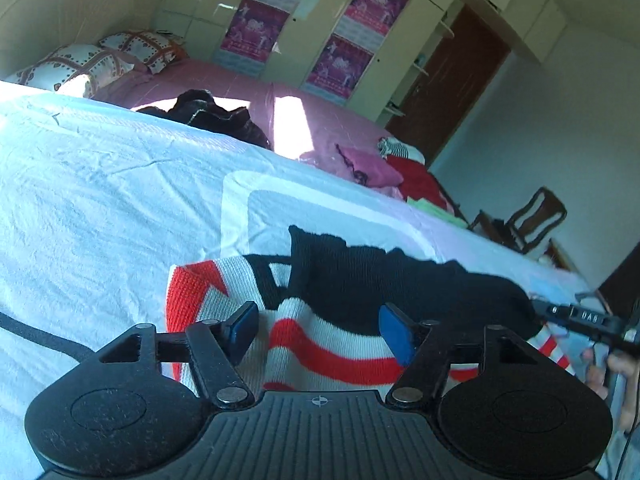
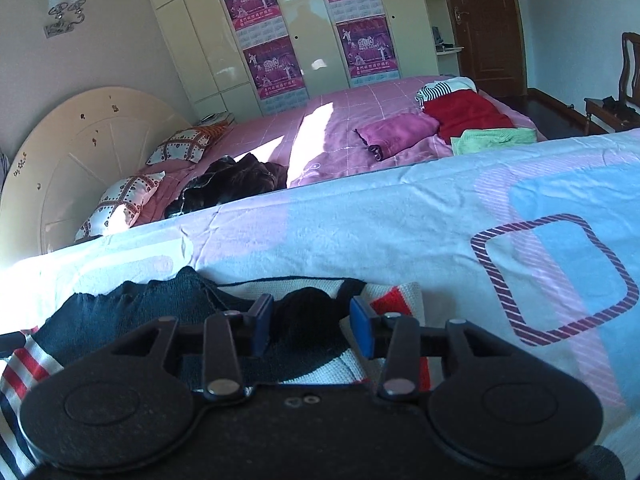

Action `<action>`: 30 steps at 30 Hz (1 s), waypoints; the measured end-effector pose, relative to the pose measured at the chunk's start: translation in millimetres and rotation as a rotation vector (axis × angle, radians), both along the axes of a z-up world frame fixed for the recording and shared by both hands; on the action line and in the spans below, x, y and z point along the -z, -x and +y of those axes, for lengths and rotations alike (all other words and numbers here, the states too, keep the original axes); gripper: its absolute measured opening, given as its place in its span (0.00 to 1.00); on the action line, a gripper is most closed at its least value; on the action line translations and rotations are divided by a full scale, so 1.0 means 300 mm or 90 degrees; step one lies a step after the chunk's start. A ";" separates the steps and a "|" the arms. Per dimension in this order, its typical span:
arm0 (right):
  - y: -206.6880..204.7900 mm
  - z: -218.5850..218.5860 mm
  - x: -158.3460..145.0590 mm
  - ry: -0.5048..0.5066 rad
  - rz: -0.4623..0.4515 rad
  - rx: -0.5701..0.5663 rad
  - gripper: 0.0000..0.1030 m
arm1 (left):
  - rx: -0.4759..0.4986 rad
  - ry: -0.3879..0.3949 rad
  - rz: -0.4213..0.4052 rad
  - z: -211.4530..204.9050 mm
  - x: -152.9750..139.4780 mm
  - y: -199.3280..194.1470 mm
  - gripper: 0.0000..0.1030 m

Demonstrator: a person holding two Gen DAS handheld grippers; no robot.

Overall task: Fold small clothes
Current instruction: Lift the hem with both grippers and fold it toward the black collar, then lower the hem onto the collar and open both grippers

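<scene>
From the left wrist we are looking along the left gripper (image 1: 320,330), whose blue pads (image 1: 394,334) are standing well apart, clamping nothing. Lying just beneath and beyond them on the pale blue sheet (image 1: 100,200) is the small striped knit garment (image 1: 328,344) (red, white and black, with a black part folded across its top). At the right edge the right gripper (image 1: 588,318) is poking in beside the garment's far end, a hand (image 1: 616,364) behind it. Further back we are seeing a pink bed (image 1: 224,80) with a dark heap of clothes (image 1: 212,114) and folded pieces in pink and red.

From the right wrist we are looking along the right gripper (image 2: 312,322), its pads (image 2: 362,330) also parted, with the black part of the garment (image 2: 160,308) lying between and under them but not pinched. The garment is resting on the patterned sheet (image 2: 400,220) at the near edge. Behind it are sitting the pink bed (image 2: 360,104), its round headboard (image 2: 80,152), and a wardrobe (image 2: 200,40) carrying purple posters.
</scene>
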State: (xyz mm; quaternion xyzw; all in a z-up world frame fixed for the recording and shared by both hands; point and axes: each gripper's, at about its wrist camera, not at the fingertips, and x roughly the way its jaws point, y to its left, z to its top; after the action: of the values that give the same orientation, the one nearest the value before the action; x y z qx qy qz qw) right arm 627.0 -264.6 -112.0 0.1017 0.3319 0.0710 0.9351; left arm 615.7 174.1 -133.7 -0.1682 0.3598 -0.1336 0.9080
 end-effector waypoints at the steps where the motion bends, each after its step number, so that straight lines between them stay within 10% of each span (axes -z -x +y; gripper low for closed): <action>1: 0.004 -0.001 -0.002 0.001 -0.006 -0.002 0.40 | 0.007 -0.023 0.008 -0.012 0.003 0.003 0.61; 6: 0.040 -0.065 -0.039 -0.074 -0.058 0.006 0.42 | 0.002 -0.058 0.003 -0.006 -0.027 0.022 0.49; 22: 0.000 0.007 0.003 0.046 -0.004 0.041 0.28 | -0.022 -0.023 -0.016 0.036 -0.003 0.082 0.12; 26: 0.043 0.073 -0.067 0.036 -0.048 -0.031 0.28 | -0.049 -0.056 -0.084 0.043 -0.115 0.082 0.12; 30: -0.012 0.251 -0.069 0.016 -0.027 -0.136 0.14 | 0.069 -0.057 -0.083 -0.141 -0.169 -0.048 0.12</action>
State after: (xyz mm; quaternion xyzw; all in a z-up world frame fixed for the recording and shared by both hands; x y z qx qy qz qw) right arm 630.6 -189.1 -91.3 0.0523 0.3218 0.1679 0.9304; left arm 630.3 132.0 -83.0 -0.0987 0.3141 -0.1771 0.9275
